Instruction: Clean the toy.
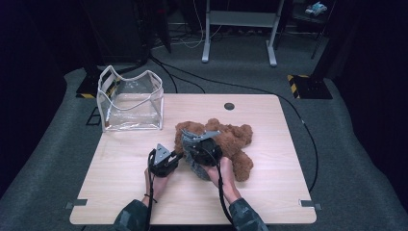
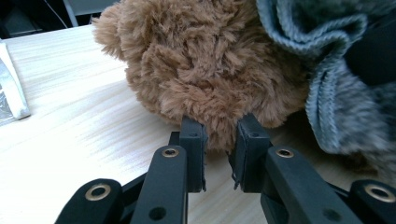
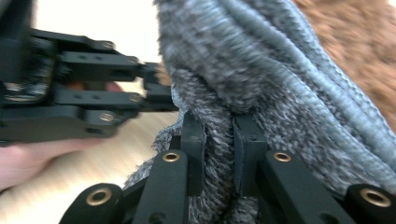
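A brown plush bear [image 1: 238, 144] lies on the wooden table [image 1: 274, 192], right of its middle. A grey knitted garment [image 1: 188, 138] is draped over the bear's left part. My left gripper [image 1: 179, 155] comes in from the left. In the left gripper view it [image 2: 219, 135] is shut on a tuft of the bear's fur [image 2: 201, 70], with the grey knit [image 2: 327, 93] at the right. My right gripper [image 3: 219, 130] is shut on a fold of the grey knit [image 3: 261, 70]. The left gripper [image 3: 159, 88] sits close beside that fold. In the high view the right gripper [image 1: 195, 153] is partly buried in the cloth.
A clear plastic bag [image 1: 130, 101] with white trim stands open at the table's back left corner. A round cable hole [image 1: 229, 106] sits near the back edge. Bare wood stretches in front of and to the right of the bear. Cables trail on the grey floor behind.
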